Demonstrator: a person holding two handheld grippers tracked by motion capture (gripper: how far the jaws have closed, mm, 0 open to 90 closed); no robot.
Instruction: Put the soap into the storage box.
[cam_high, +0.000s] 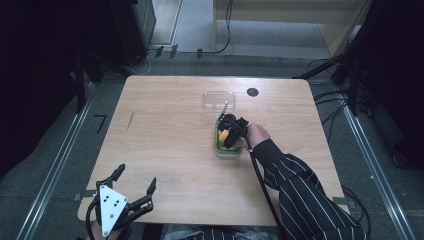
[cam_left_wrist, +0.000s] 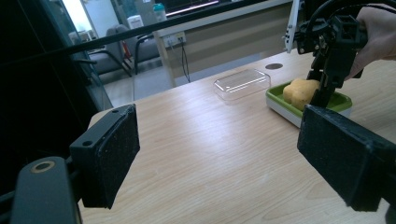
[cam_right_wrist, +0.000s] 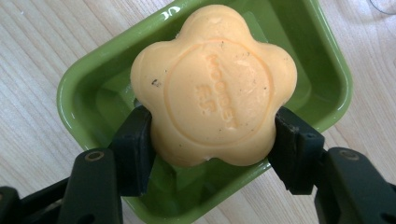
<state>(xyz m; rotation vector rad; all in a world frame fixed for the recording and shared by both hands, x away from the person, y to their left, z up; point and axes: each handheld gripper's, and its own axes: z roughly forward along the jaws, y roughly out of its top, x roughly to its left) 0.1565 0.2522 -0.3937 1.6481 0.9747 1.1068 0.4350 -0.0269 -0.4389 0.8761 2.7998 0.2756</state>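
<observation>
A yellow flower-shaped soap (cam_right_wrist: 215, 84) is clamped on two sides between the jaws of my right gripper (cam_right_wrist: 215, 147), which is shut on it. The soap is inside the green soap dish (cam_right_wrist: 88, 93), and I cannot tell whether it touches the dish floor. In the high view the dish (cam_high: 220, 148) sits right of the table's middle, with the soap (cam_high: 224, 134) and right gripper (cam_high: 230, 132) on top of it. My left gripper (cam_high: 136, 176) is wide open at the front left corner. Nothing is between its pads (cam_left_wrist: 112, 149).
A clear plastic lid (cam_high: 219, 99) lies upside down just behind the dish, and the lid (cam_left_wrist: 242, 83) is also in the left gripper view. A black round grommet (cam_high: 252, 92) is set into the wooden table (cam_high: 165, 140) near its far edge. The right gripper's cable trails back along the striped sleeve (cam_high: 300, 195).
</observation>
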